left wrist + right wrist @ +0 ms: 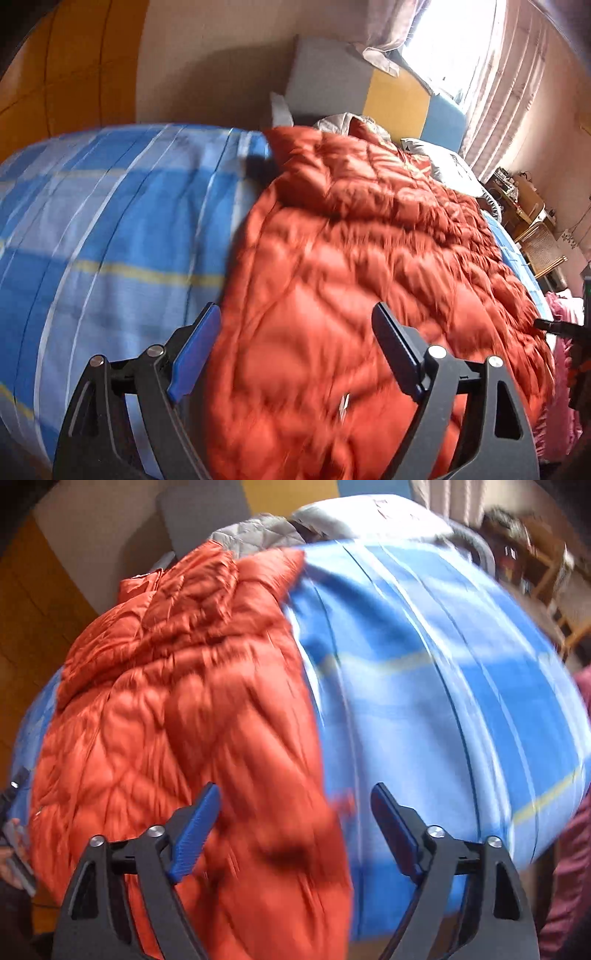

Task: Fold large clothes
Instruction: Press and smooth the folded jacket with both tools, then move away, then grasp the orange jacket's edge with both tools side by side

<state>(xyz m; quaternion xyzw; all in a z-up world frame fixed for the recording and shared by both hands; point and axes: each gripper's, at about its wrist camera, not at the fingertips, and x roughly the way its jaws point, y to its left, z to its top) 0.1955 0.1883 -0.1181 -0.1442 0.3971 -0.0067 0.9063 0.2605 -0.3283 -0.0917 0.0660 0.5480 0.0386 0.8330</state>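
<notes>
A large orange quilted down jacket [369, 258] lies spread along the bed; it also shows in the right wrist view [177, 701], with its grey lining at the far collar end. My left gripper [295, 350] is open and empty, held above the jacket's near hem. My right gripper [295, 830] is open and empty, above the jacket's near right edge where it meets the sheet. The right gripper's black body [561, 328] shows at the right edge of the left wrist view.
The bed has a blue plaid sheet [110, 221] [443, 683]. A grey, yellow and blue headboard [391, 99] and a grey pillow [443, 162] are at the far end. A wooden cabinet [66, 66] stands left; wooden furniture [532, 221] and pink fabric [561, 369] are right.
</notes>
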